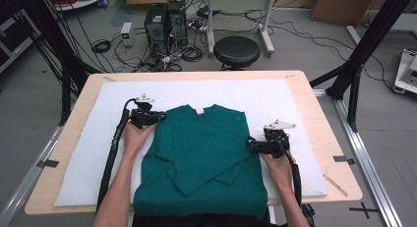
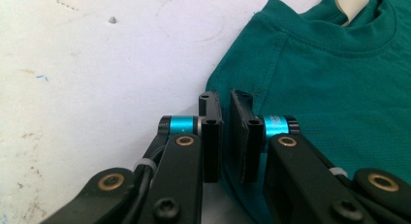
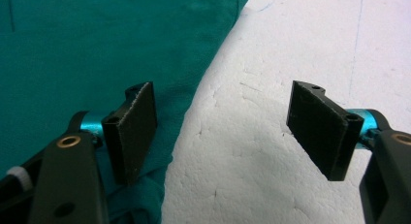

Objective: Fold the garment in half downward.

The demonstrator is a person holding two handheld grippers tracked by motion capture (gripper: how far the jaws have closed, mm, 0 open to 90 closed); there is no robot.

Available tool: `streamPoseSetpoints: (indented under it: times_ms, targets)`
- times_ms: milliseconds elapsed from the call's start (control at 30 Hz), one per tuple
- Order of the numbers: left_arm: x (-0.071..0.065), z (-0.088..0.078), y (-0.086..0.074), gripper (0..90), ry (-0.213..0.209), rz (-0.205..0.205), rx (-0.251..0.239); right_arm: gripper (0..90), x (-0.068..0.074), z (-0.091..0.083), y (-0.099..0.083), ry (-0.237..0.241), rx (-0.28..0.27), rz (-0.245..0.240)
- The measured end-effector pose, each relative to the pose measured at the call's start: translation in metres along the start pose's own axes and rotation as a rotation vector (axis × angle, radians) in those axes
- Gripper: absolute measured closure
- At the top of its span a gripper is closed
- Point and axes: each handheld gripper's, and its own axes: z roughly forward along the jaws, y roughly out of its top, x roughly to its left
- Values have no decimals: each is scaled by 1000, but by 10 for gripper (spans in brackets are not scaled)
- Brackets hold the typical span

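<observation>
Left gripper (image 2: pixel 226 136) pinching green shirt (image 1: pixel 201 153) shoulder, right gripper (image 3: pixel 232 132) agape.

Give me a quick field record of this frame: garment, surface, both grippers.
garment: green T-shirt, flat, sleeves folded in across the front, collar at the far end
surface: white foam board on a wooden table
left gripper: at the shirt's shoulder edge, fingers nearly together with the shirt's edge between them
right gripper: at the shirt's other side edge, open, one finger over cloth, the other over the board
shirt label: pale tag at the collar
</observation>
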Motion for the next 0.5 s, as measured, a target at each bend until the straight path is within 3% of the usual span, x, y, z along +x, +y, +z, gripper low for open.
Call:
streamPoseSetpoints:
  times_ms: [233, 333, 500]
  targets:
    - [0, 0, 0, 840, 0, -1, 0, 269, -2, 0, 1, 16, -4, 12]
    - [0, 0, 0, 840, -1, -4, -3, 275, -5, 0, 3, 54, 10, 27]
    - [0, 0, 0, 839, -1, -4, -3, 306, -8, -1, 14, 60, -12, 21]
